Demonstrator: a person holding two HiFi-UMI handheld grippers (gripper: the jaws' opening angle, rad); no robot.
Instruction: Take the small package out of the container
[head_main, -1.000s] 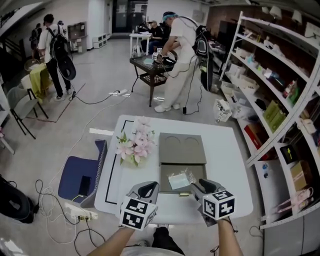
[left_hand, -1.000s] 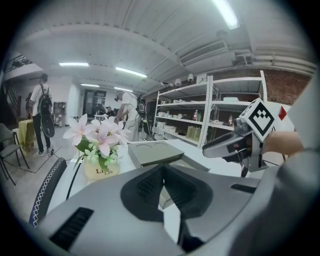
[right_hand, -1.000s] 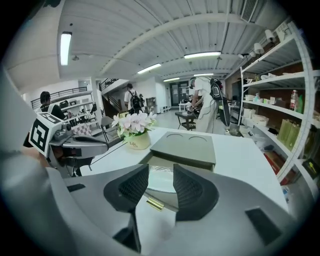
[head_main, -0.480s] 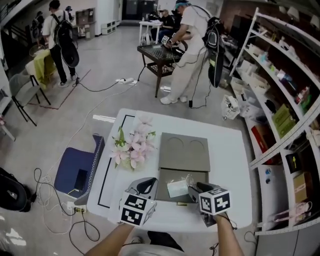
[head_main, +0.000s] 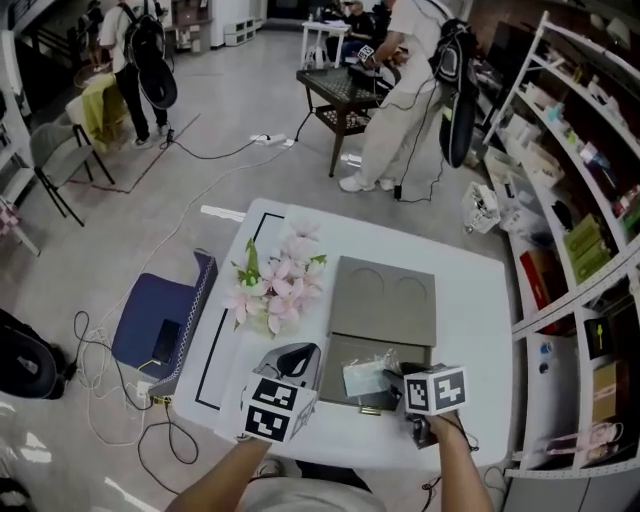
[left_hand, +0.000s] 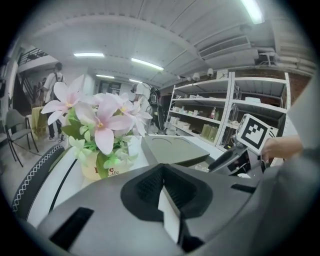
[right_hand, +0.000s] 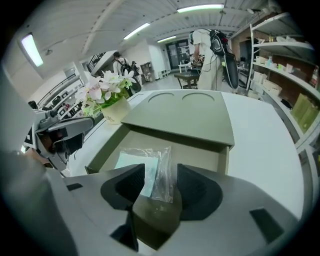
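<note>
A grey-green container (head_main: 385, 300) lies on the white table (head_main: 480, 330), its lid slid back so the near tray is uncovered. The small package (head_main: 362, 378), a clear bag with a pale card inside, lies in that tray. My right gripper (head_main: 392, 378) reaches over the tray's near edge. In the right gripper view its jaws are opening around the package (right_hand: 150, 172), whose crinkled plastic edge lies in the gap of the right gripper (right_hand: 156, 192) untouched by the pads. My left gripper (head_main: 297, 354) hovers left of the tray. The left gripper (left_hand: 167, 200) looks shut on nothing.
A pot of pink flowers (head_main: 275, 290) stands on the table left of the container. A blue bag (head_main: 160, 335) and cables lie on the floor to the left. Shelving (head_main: 590, 200) runs along the right. People stand by a dark table (head_main: 350, 85) at the back.
My right gripper has moved forward and left over the open tray, up to the package. The left gripper stays beside the tray. The head view has tilted further down.
</note>
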